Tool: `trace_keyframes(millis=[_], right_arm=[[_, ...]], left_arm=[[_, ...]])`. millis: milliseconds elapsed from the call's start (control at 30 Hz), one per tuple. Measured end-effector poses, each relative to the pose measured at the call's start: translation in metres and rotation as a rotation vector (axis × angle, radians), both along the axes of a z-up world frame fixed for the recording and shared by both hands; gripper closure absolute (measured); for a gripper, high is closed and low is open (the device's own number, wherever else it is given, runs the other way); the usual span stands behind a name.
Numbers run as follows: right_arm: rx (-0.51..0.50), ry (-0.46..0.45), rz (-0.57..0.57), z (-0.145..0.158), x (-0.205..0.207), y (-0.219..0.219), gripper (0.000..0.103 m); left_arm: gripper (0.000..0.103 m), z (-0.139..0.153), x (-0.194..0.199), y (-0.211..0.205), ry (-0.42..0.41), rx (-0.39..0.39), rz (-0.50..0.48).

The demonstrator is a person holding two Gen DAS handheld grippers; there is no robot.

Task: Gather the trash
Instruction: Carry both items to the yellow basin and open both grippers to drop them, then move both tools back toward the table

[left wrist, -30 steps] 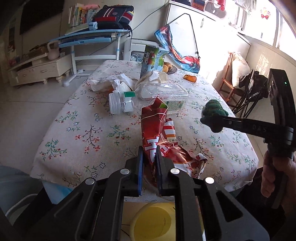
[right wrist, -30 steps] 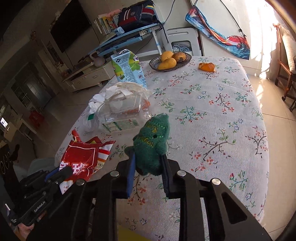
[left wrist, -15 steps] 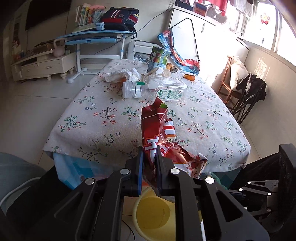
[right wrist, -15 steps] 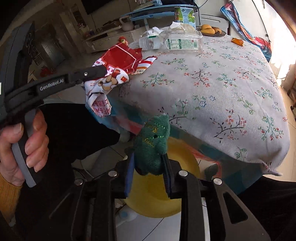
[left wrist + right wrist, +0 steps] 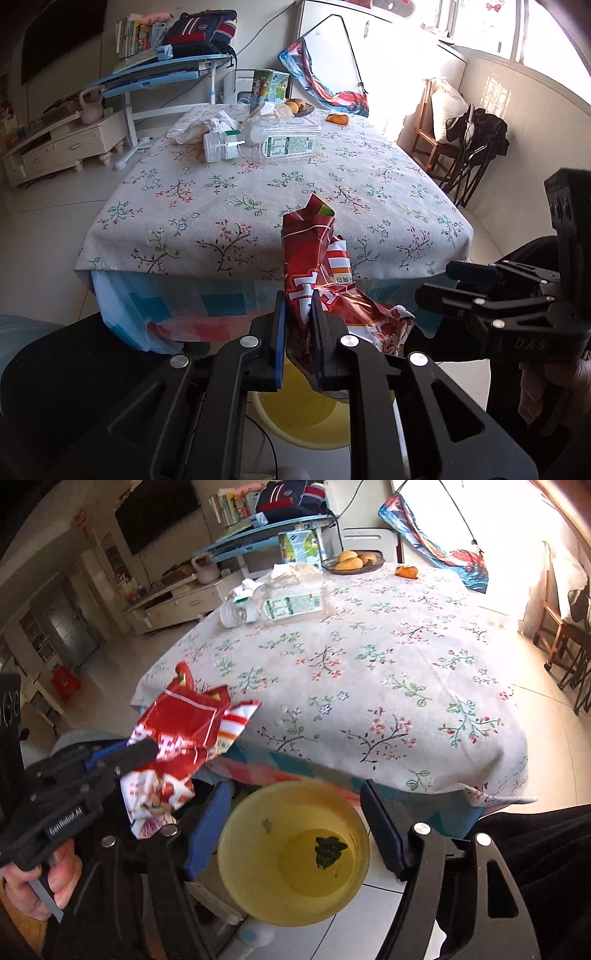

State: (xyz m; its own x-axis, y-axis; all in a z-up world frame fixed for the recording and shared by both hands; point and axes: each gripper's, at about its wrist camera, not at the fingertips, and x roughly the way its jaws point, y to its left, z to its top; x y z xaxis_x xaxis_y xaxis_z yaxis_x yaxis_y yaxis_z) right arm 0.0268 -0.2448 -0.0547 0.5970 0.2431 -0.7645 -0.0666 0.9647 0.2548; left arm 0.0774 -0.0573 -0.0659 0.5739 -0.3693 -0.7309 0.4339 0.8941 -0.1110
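My left gripper [image 5: 297, 299] is shut on a crumpled red snack bag [image 5: 314, 254], held off the near edge of the floral table [image 5: 221, 192] above a yellow bin [image 5: 306, 413] on the floor. The right wrist view shows the same red snack bag [image 5: 184, 723] in the left gripper [image 5: 136, 753]. My right gripper [image 5: 295, 805] hangs over the yellow bin [image 5: 258, 867], its jaws opening with nothing between them. A dark green wad [image 5: 330, 849] lies at the bin's bottom. On the table lie a clear plastic bottle [image 5: 273, 142], a small jar [image 5: 218, 146] and crumpled tissues [image 5: 201, 127].
At the table's far end stand a green carton [image 5: 267, 88], a bowl of fruit [image 5: 352, 561] and an orange peel [image 5: 338, 119]. A blue desk [image 5: 155, 74] and a white cabinet [image 5: 55, 147] are at the left, a chair [image 5: 443, 125] at the right. Dark trousers fill the lower edges.
Both grippers drew back off the table's near edge to above the bin. The right gripper opened and the green wad dropped into the bin. The left still grips the bag.
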Motion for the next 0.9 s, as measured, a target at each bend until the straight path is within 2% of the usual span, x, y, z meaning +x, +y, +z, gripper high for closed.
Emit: trace_keyframes(millis=[100, 167, 300, 333, 467, 633, 900], right_arm=[[0.027, -0.038, -0.062, 0.008, 0.000, -0.012, 0.031], [0.043, -0.051, -0.091, 0.011, 0.001, -0.018, 0.028], [0.071, -0.056, -0.121, 0.011, -0.003, -0.024, 0.027], [0.075, -0.058, -0.125, 0.011, -0.002, -0.025, 0.027], [0.088, -0.066, -0.138, 0.011, -0.011, -0.031, 0.027], [0.089, -0.068, -0.141, 0.011, -0.016, -0.031, 0.027], [0.072, -0.070, -0.141, 0.010, -0.019, -0.027, 0.026]], left_arm=[[0.090, -0.010, -0.004, -0.011, 0.045, 0.037, -0.059], [0.084, -0.018, -0.006, -0.019, 0.069, 0.077, -0.086], [0.054, -0.016, -0.013, -0.023, 0.025, 0.125, -0.076], [0.049, -0.014, -0.013, -0.022, 0.012, 0.128, -0.065], [0.045, -0.011, -0.012, -0.016, -0.007, 0.130, -0.022], [0.032, -0.006, -0.013, -0.009, -0.038, 0.132, 0.015], [0.026, -0.003, -0.018, -0.009, -0.075, 0.146, 0.036]])
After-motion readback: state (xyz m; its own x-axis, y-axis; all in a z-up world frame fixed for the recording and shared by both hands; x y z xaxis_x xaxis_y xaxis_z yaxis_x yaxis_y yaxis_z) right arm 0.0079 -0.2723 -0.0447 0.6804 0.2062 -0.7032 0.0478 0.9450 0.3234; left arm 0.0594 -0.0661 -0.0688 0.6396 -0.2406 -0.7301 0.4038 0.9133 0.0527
